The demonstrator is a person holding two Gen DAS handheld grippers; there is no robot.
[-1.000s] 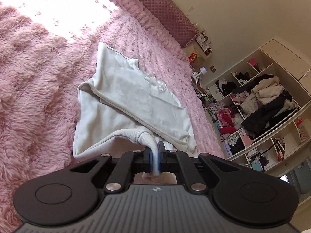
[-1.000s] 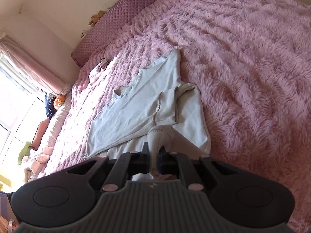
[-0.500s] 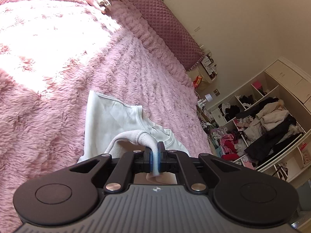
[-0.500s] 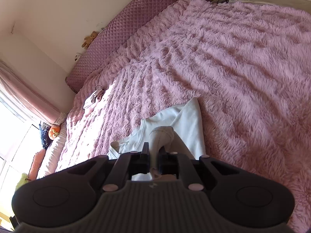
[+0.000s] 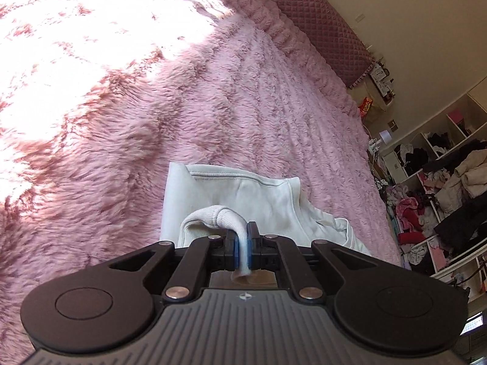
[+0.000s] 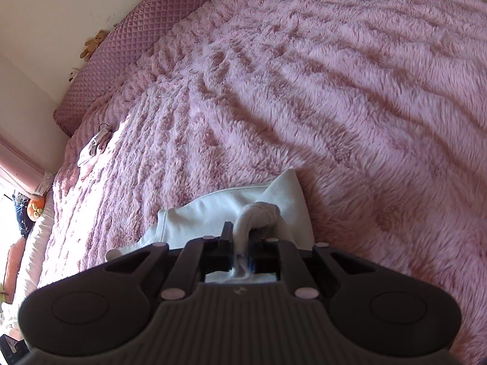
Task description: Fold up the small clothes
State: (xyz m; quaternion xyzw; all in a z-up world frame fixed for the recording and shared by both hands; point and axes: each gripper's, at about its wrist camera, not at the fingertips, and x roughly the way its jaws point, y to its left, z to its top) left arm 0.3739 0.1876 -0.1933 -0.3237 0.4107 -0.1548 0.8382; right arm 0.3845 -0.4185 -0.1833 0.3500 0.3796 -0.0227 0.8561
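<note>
A white garment (image 5: 243, 191) lies folded over on the pink fluffy blanket (image 5: 152, 106). My left gripper (image 5: 242, 243) pinches its ribbed edge (image 5: 213, 216) between the blue pads, and the jaws are just starting to open. In the right wrist view the same white garment (image 6: 213, 213) sits right in front of my right gripper (image 6: 241, 243). There a bunched ribbed edge (image 6: 261, 213) runs down between the pads, and those jaws are opening with the cloth still between them. Both held edges hang low over the garment's far end.
A quilted pink headboard cushion (image 5: 319, 21) runs along the bed's far side. A small pale garment (image 6: 94, 149) lies near it. Open shelves (image 5: 441, 188) stuffed with clothes stand beyond the bed on the right. A teddy bear (image 6: 92, 44) sits on the cushion.
Both grippers have carried the ribbed edge forward across the garment towards its far end. The spread-out garment now shows as a short doubled piece close to the fingers.
</note>
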